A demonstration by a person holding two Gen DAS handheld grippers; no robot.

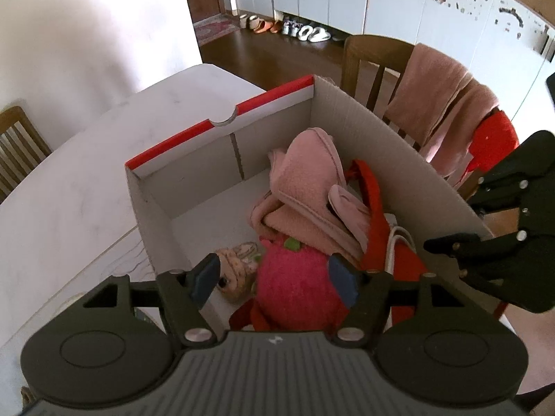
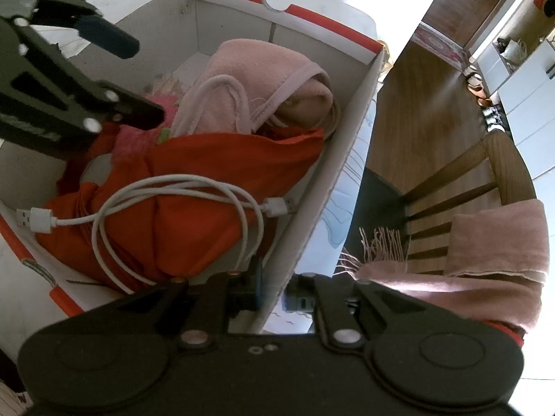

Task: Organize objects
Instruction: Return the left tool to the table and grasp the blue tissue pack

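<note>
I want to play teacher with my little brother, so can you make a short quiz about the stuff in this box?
1. True or false: the white cable lies on top of the red cloth.
2. What sits between the fingers of the right gripper? A: the wall of the box. B: a cup. C: a book.
3. Fill in: the left gripper is open over a pink fluffy ___.
Key: 1 true. 2 A. 3 toy.

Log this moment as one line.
left gripper: open over pink plush | right gripper: shut on box wall | cable: on red cloth
</note>
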